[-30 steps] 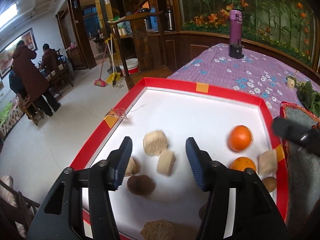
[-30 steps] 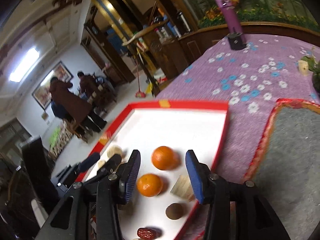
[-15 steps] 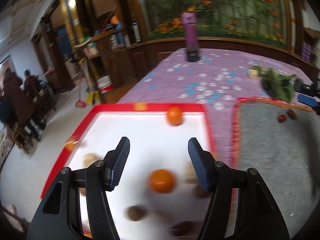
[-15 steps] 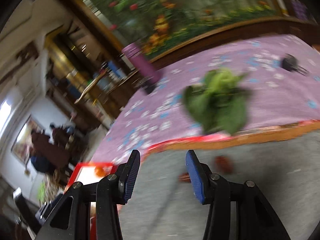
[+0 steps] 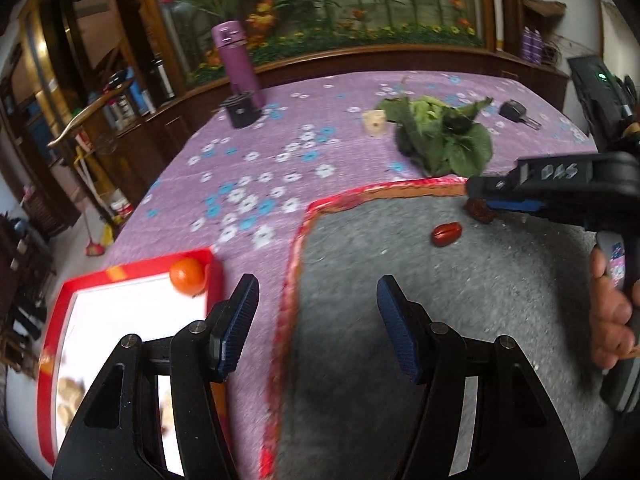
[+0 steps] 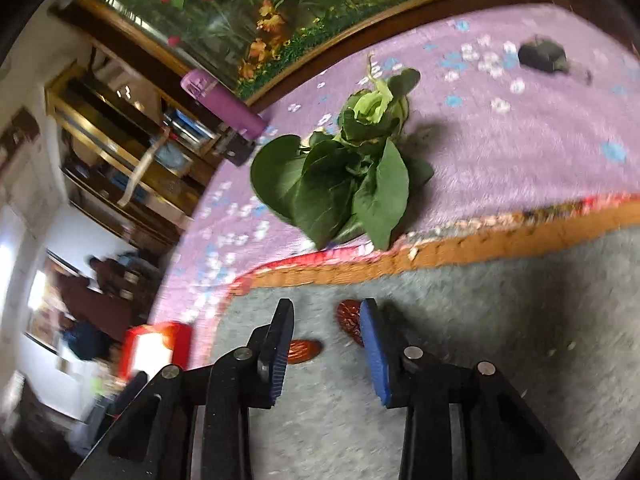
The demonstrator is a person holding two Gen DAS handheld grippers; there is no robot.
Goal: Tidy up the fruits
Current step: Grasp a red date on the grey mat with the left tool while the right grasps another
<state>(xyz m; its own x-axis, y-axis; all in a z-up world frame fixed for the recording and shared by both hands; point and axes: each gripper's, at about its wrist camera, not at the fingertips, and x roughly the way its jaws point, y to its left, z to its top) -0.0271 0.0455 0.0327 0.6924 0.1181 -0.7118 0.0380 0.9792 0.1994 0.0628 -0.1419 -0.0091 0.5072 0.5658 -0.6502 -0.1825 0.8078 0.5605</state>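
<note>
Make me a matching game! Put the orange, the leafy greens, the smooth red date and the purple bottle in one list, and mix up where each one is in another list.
Things:
1. orange
2. leafy greens
3. smooth red date
4. purple bottle

Places:
A. lying on the grey mat
B. standing at the far edge of the flowered cloth
C. in a corner of the red-rimmed white tray
D. on the flowered cloth, just beyond the mat's orange edge

Pairs: 1-C, 2-D, 3-A, 4-B
</note>
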